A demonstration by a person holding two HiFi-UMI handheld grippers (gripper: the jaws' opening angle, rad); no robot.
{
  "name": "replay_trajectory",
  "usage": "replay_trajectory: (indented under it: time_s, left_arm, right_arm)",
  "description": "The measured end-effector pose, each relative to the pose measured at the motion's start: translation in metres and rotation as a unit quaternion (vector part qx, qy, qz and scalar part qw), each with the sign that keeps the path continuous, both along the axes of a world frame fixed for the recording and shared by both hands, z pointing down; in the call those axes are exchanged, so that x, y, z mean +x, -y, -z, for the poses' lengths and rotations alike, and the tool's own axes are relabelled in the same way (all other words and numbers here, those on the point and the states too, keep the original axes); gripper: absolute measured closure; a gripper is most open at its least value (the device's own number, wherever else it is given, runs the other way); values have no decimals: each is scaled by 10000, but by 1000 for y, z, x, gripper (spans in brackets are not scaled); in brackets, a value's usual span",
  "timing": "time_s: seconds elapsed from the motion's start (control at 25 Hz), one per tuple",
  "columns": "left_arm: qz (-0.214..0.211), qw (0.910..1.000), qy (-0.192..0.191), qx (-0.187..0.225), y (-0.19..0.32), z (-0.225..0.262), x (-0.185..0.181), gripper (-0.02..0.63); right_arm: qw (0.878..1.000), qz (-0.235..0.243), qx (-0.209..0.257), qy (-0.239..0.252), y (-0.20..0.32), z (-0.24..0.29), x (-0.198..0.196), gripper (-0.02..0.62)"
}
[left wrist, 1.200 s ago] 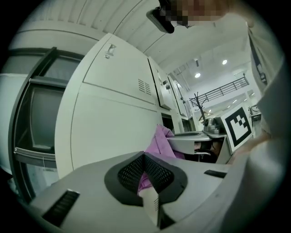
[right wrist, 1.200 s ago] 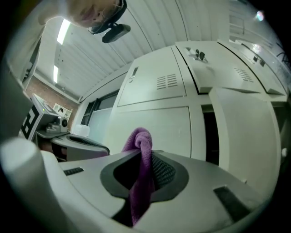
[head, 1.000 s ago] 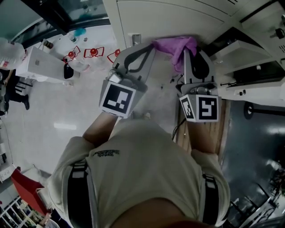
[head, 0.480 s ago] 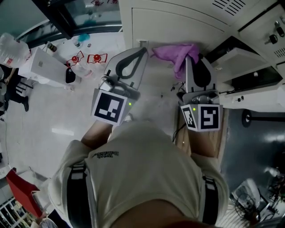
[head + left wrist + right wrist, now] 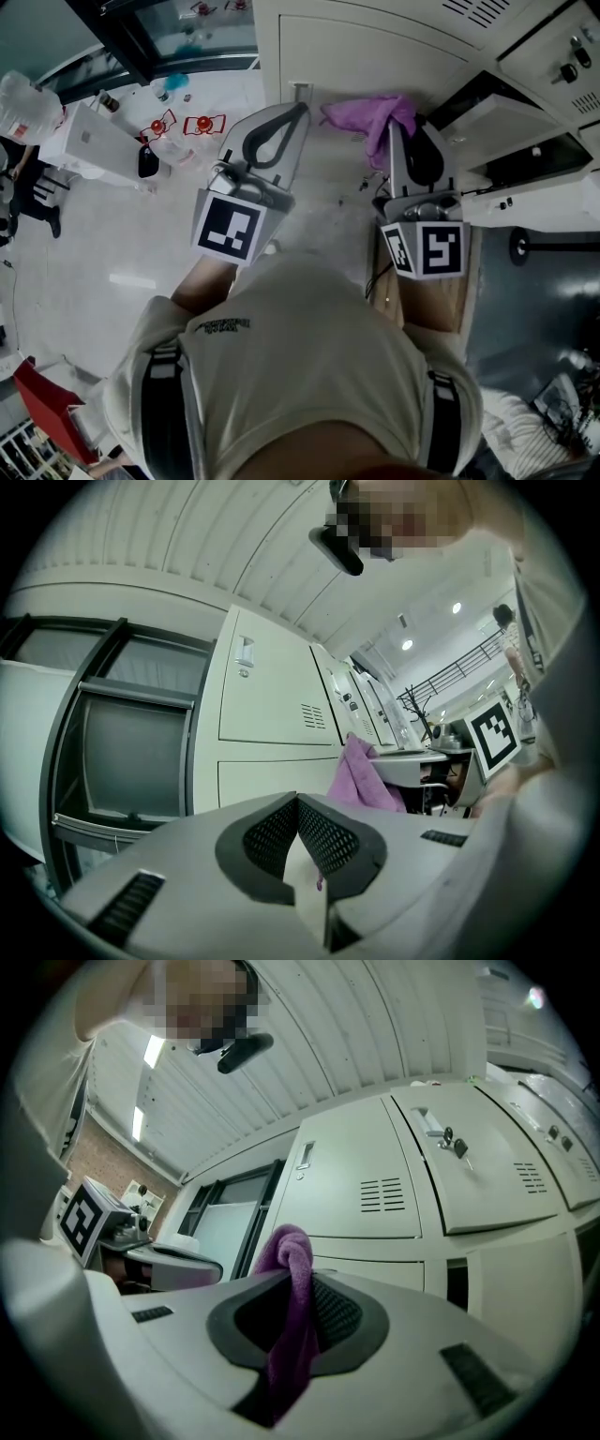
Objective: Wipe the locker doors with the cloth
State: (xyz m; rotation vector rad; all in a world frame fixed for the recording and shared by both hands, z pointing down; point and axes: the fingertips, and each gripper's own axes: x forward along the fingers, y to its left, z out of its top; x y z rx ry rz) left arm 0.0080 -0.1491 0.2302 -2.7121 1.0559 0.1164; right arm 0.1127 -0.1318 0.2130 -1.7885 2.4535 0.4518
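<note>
- The purple cloth [image 5: 370, 117] is pinched in the right tool [image 5: 400, 129], at the far middle of the head view.
- In the right gripper view the cloth [image 5: 292, 1316] runs between the two ribbed pads and bunches up in a fold above the tips of the right tool [image 5: 295, 1274], whose jaws are clamped on it.
- Part of the cloth droops to the left of the tool, toward the left tool [image 5: 300, 109].
- The cloth is held up close to the pale locker doors [image 5: 375, 52]; whether it touches them cannot be told.
- The left tool [image 5: 297, 799] has its jaws closed tip to tip with nothing between them, and it points at the same doors just left of the cloth [image 5: 361, 780].
- The locker doors [image 5: 375, 1176] are cream panels with small vent slots and latches; one door farther right carries a key.
- To the right of the cloth one compartment [image 5: 497, 112] stands open, dark inside.
- Each tool carries a marker cube, left [image 5: 230, 225] and right [image 5: 427, 248], near the person's shirt [image 5: 300, 356].
- Left of the lockers a dark-framed window [image 5: 122, 742] stands beside them.
- On the floor [image 5: 94, 244] at the far left lie a white box [image 5: 94, 141] and small red things [image 5: 199, 124].
</note>
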Motion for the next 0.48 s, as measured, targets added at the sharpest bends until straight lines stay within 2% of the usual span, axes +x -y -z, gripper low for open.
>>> replay_trajectory:
  time_s: [0.48]
  left_arm:
    - [-25,10000,25,-51,-2,-3,6,606]
  right_arm:
    - [10000,6,-65,49,-1,-2,6,552]
